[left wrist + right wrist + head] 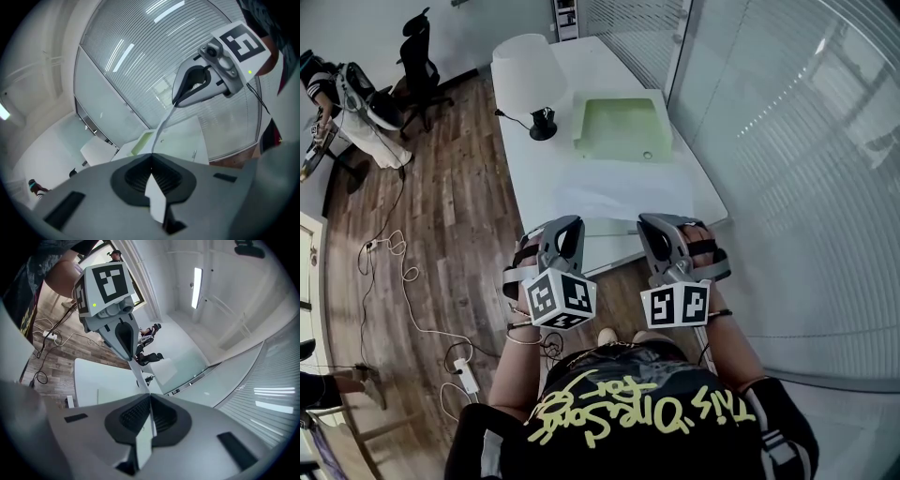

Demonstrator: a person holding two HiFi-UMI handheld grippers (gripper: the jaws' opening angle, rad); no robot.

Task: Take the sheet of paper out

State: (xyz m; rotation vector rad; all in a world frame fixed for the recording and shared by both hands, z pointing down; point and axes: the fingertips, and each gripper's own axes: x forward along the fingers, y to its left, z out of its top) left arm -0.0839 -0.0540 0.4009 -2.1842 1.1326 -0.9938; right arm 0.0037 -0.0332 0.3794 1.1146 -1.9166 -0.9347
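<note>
A white sheet of paper (pixel 623 195) hangs stretched between my two grippers above the near end of the white table (pixel 534 178). My left gripper (pixel 566 225) is shut on the sheet's left near corner. My right gripper (pixel 654 223) is shut on its right near corner. In the left gripper view the sheet (pixel 162 127) runs edge-on from my left gripper (pixel 151 158) up to the right gripper (pixel 187 96). In the right gripper view the sheet (pixel 138 372) runs from my right gripper (pixel 150 398) to the left gripper (pixel 125 350). A pale green tray (pixel 621 127) lies further back on the table.
A white-shaded lamp (pixel 528 67) with a black base stands at the table's back left. A glass wall with blinds (pixel 787 159) runs along the right. On the wooden floor at left are cables (pixel 394 272), a power strip (pixel 467 376), an office chair (pixel 417 56) and a seated person (pixel 347 108).
</note>
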